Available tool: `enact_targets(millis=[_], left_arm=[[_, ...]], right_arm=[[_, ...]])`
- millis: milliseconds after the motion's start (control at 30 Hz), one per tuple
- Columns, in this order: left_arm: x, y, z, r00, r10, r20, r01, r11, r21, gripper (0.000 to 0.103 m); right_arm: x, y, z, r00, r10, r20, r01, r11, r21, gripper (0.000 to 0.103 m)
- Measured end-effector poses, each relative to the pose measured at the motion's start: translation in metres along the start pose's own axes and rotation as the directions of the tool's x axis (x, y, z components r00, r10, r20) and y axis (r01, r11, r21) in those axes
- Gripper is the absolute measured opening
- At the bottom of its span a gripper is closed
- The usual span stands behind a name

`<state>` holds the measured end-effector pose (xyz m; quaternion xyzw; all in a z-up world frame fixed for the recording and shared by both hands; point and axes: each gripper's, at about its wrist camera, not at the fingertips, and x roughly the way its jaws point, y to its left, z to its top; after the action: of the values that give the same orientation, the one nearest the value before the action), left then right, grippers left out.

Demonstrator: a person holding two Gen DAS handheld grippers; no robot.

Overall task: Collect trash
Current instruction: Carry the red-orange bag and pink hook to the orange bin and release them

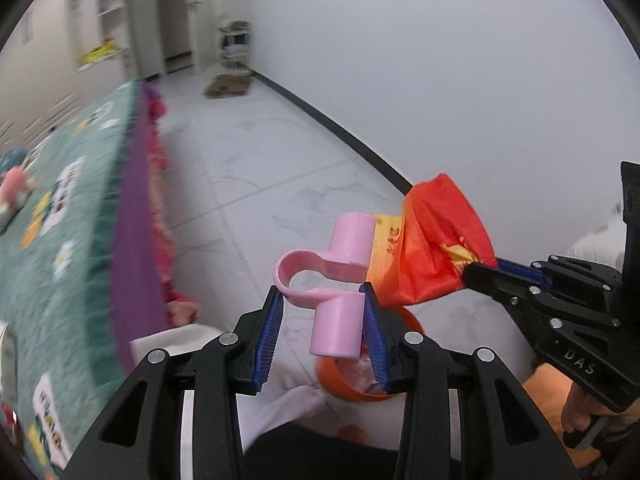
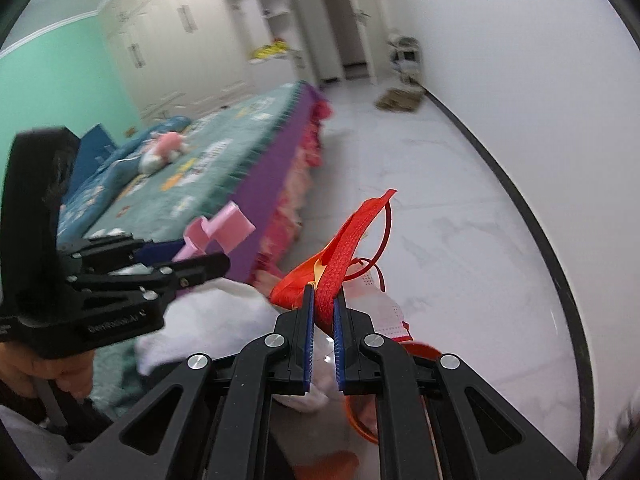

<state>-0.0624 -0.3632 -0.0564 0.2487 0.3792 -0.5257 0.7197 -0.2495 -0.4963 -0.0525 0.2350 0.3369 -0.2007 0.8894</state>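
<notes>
My left gripper (image 1: 322, 296) is shut on a pink plastic clip-shaped piece (image 1: 340, 280), held in the air above an orange bin (image 1: 344, 388). The pink piece also shows in the right wrist view (image 2: 224, 228). My right gripper (image 2: 322, 294) is shut on a crumpled red and orange wrapper (image 2: 344, 252), held just right of the pink piece. In the left wrist view the right gripper (image 1: 476, 272) pinches that wrapper (image 1: 436, 240). The orange bin's rim (image 2: 360, 420) lies under the right gripper, with a white cloth or bag (image 2: 208, 320) beside it.
A bed with a teal patterned cover (image 2: 208, 160) and purple side (image 1: 132, 240) stands to the left, a pink plush toy (image 2: 168, 146) on it. White tiled floor (image 1: 260, 152) runs to a white wall. A mat (image 1: 228, 86) and a small rack (image 1: 236, 40) are at the far end.
</notes>
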Motion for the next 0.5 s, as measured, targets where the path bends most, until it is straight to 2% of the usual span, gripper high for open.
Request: enact_targets(millis=[200, 500], left_arm=[[0.049, -0.031, 0.002, 0.994, -0.078, -0.078, 0.083, 0.994, 0.073, 0.041], [0.105, -0.052, -0.006, 0.969, -0.115, -0.217, 0.139, 0.986, 0.096, 0.041]], right_arm=[[0.010, -0.055, -0.032, 0.995, -0.067, -0.076, 0.073, 0.994, 0.084, 0.009], [0.042, -0.099, -0.061, 0.978, -0.109, -0.179, 0.133, 0.982, 0.131, 0.009]])
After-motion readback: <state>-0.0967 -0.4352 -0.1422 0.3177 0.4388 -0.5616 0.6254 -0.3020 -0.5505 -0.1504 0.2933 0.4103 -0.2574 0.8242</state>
